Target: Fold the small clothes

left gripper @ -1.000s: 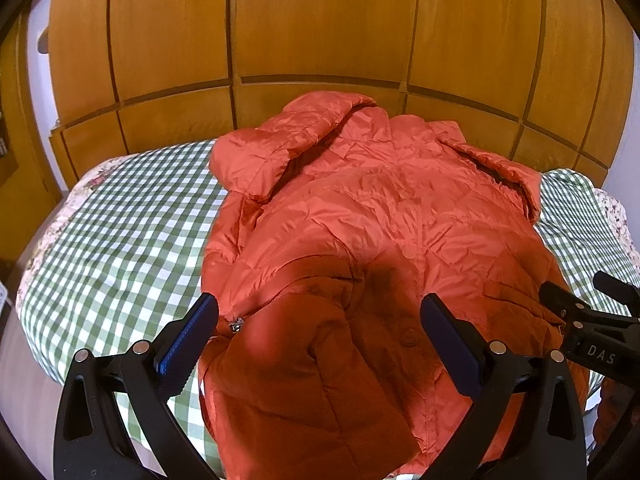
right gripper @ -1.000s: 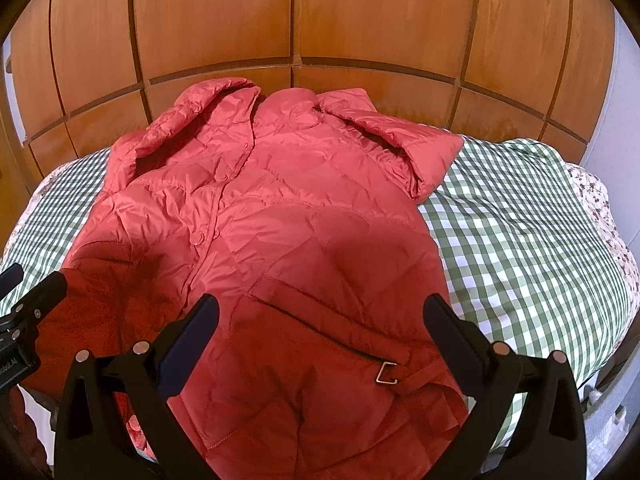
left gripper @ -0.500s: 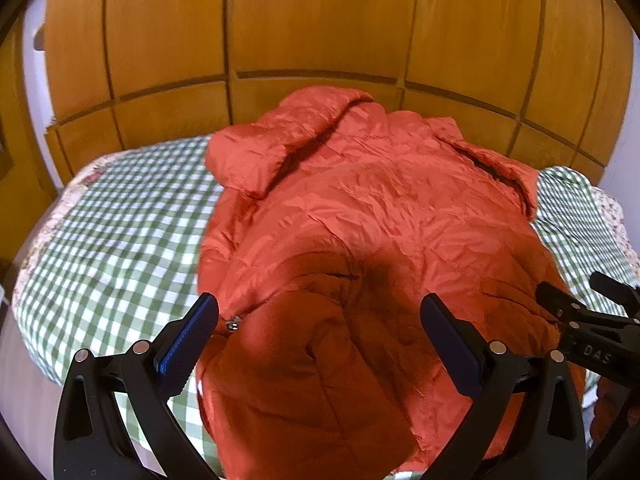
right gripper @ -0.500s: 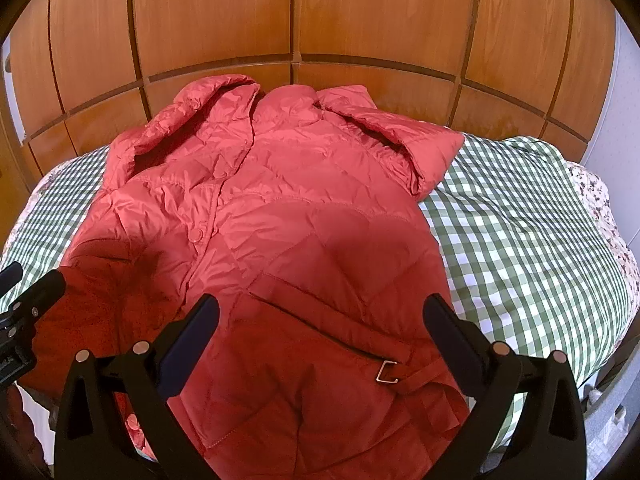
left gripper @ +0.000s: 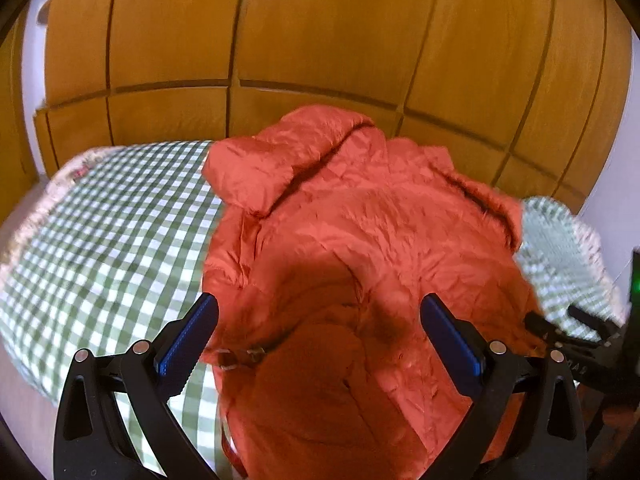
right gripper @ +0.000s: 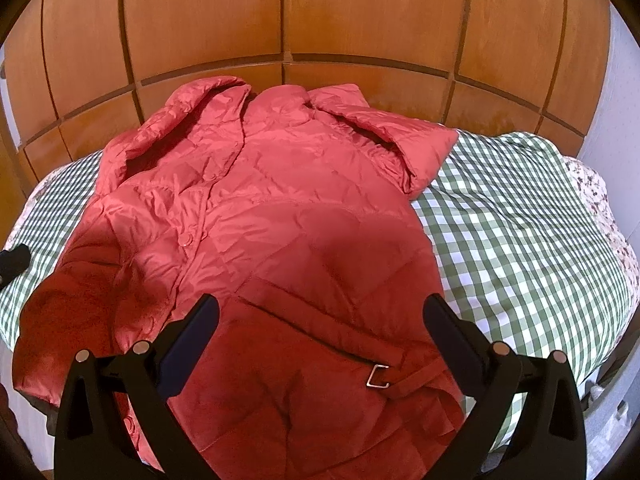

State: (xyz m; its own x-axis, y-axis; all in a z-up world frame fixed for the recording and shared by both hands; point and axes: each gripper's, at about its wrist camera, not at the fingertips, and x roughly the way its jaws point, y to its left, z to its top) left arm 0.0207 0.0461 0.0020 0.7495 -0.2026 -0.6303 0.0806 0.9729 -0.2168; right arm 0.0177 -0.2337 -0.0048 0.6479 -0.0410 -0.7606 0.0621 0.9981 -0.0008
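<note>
A red quilted jacket [right gripper: 272, 220] lies spread on the green checked bed cover [right gripper: 512, 232], sleeves folded in, hood toward the wooden wall. It also shows in the left wrist view [left gripper: 360, 248]. A belt with a metal buckle [right gripper: 378, 376] crosses its lower right part. My left gripper [left gripper: 318, 340] is open and empty above the jacket's lower left hem. My right gripper [right gripper: 320, 340] is open and empty above the lower right hem. The right gripper's tips [left gripper: 568, 328] show at the right edge of the left wrist view.
A wooden panelled wall [right gripper: 284, 20] stands right behind the bed. The checked cover [left gripper: 100, 240] stretches to the left of the jacket and ends in a flowered border [right gripper: 596, 184] at the bed's edges. The bed's near edge drops off below the grippers.
My left gripper has lifted and swung left, so the jacket sits lower and further right in its view, with blur. The right gripper has barely moved. Both stay open.
</note>
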